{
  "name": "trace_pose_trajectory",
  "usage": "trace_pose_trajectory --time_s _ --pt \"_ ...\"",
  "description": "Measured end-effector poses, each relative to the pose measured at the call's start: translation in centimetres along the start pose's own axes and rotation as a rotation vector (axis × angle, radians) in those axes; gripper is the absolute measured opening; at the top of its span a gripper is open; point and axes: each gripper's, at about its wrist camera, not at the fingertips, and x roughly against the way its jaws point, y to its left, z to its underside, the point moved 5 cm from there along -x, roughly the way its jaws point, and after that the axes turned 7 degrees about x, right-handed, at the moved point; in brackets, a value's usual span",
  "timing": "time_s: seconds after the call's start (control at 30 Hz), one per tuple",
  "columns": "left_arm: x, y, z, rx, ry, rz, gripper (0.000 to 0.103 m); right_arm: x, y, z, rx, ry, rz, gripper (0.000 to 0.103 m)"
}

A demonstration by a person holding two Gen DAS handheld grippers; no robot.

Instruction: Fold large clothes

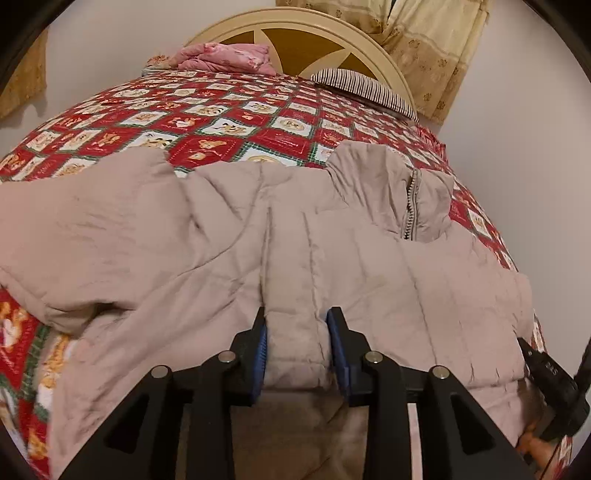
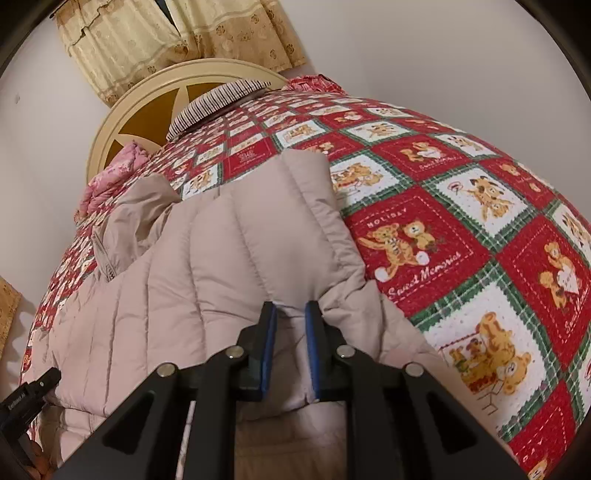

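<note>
1. Left wrist view: the left gripper (image 1: 297, 332) is clamped on a puffy fold of the beige padded jacket (image 1: 221, 229), with fabric pinched between the blue pads (image 1: 261, 347). The jacket is spread across the near part of the teddy-bear quilt (image 1: 229, 122), its zipper collar (image 1: 410, 199) pointed toward the headboard (image 1: 306, 26). A pink bundle (image 1: 225, 55) and a striped pillow (image 1: 365, 88) are seen well beyond it. The other tool's tip is glimpsed at the right edge.

2. Right wrist view: the right gripper (image 2: 290, 325) is closed on the jacket's (image 2: 207, 258) edge too, thick padding bunched between the pads (image 2: 269, 350). Bare quilt (image 2: 461, 221) is left open to the right.

3. What could go sideways, as a guess: slick quilted shell is easily slipped out of a narrow pinch once lifted, since most of the weight is carried by it. If only the top layer has been caught, the fold would be dragged crooked. Uneven lifting between the two sides would leave the collar skewed, and trapped air could spring the fold back open.
</note>
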Motion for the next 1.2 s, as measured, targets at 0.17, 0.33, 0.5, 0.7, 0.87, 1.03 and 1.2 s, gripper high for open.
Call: trace_pose_trajectory --time_s 0.17,0.33,0.5,0.7,0.87,1.03,1.2 --pt "6.9 6.0 -1.9 0.049 -0.152 -0.056 0.069 -0.1 0.0 0.0 -0.003 -0.001 -0.006 0.02" --pt "13.4 19.5 -4.2 0.309 -0.425 -0.255 0.092 -0.1 0.0 0.0 -0.002 -0.001 -0.004 0.021" --pt "12.6 32.6 -6.7 0.606 -0.378 -0.378 0.092 -0.2 0.0 0.0 0.004 0.0 0.002 0.021" --pt "6.4 37.1 -7.6 0.769 -0.222 -0.342 0.092 -0.2 0.1 0.0 0.005 0.001 0.004 0.021" --pt "4.8 35.1 -8.8 0.624 -0.253 -0.405 0.07 -0.3 0.1 0.1 0.009 0.002 0.009 0.021" --pt "3.6 35.2 -10.1 0.586 -0.237 -0.274 0.008 -0.3 0.1 0.1 0.008 0.002 0.009 0.021" --pt "6.6 26.9 -13.7 0.332 -0.355 -0.218 0.007 -0.3 -0.1 0.0 0.004 0.0 0.003 0.021"
